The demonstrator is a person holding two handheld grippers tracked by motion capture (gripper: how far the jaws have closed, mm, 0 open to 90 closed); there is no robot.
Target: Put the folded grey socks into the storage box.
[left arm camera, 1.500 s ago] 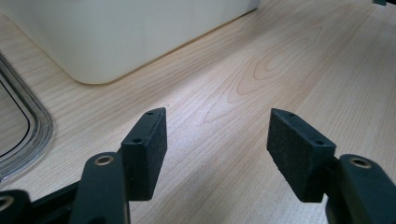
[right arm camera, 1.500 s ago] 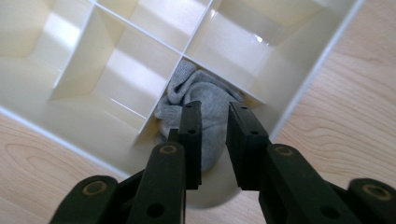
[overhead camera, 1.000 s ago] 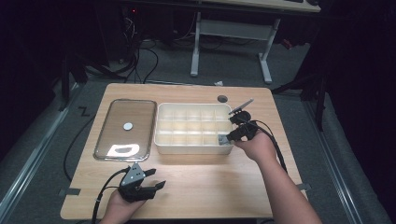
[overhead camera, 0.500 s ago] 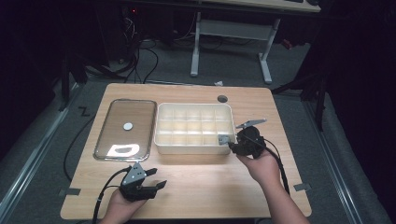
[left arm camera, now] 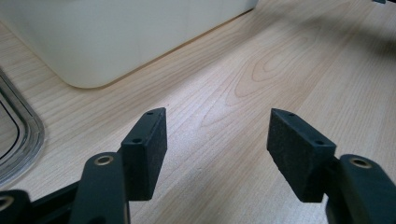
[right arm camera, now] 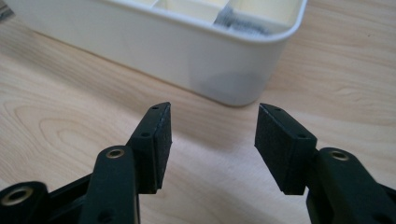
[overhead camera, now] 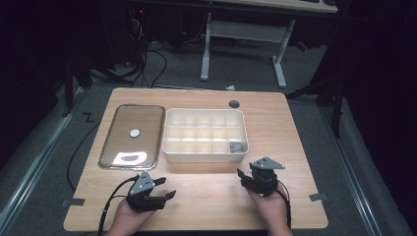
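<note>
Two containers sit side by side on the wooden table [overhead camera: 295,123]: a white divided box [overhead camera: 205,156] in the middle and, just to its left, a shallow metal tray [overhead camera: 156,132] with a glass-like shine. The box is split into small compartments in rows. In the high view a small grey metal piece [overhead camera: 237,146] lies in the compartment at the box's near right corner; what it is exactly I cannot tell. In the right gripper view the same grey piece [right arm camera: 240,24] peeks over the rim at that corner. The other compartments look bare. The tray holds one small round pale disc [overhead camera: 134,132] near its middle, plus a bright glare patch toward its near end.

The right gripper [overhead camera: 253,178] rests near the table's front edge, just in front of the box's right corner, its jaws having just been opening, now spread wide with nothing between them. The left gripper [overhead camera: 160,195] sits at the front left, jaws released too, over bare wood.
</note>
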